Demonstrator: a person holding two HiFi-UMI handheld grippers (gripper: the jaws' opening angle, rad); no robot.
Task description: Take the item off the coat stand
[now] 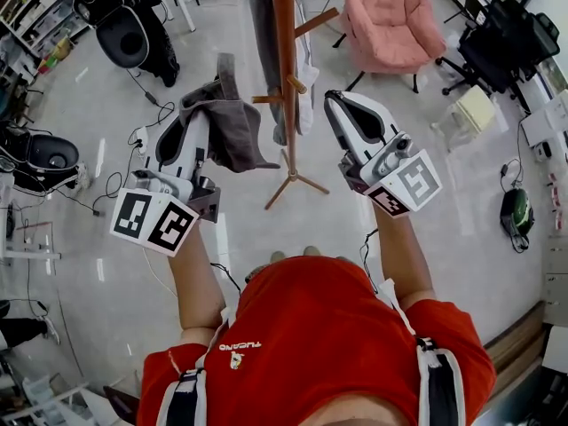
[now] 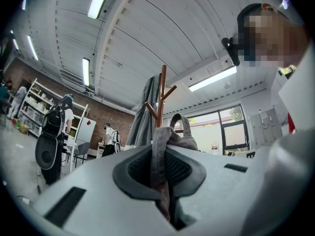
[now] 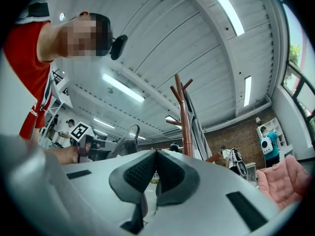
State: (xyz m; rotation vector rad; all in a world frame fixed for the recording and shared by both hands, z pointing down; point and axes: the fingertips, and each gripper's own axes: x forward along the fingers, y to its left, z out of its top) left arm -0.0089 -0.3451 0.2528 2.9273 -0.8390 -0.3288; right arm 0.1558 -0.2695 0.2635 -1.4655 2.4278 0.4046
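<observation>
The pale grey floor (image 1: 461,229) carries everything. The wooden coat stand (image 1: 283,69) stands on it on splayed feet near the middle. Beyond the stand is a pink armchair (image 1: 390,20), and to the right a black office chair (image 1: 501,38). Black cables (image 1: 114,183) trail across the floor at left. A shelf (image 1: 35,11) stands at the far left corner. A dark rounded thing (image 1: 516,213) lies at right.

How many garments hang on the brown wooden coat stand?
2: a long grey garment left of the pole, a white garment right of it. Others may be hidden.
</observation>
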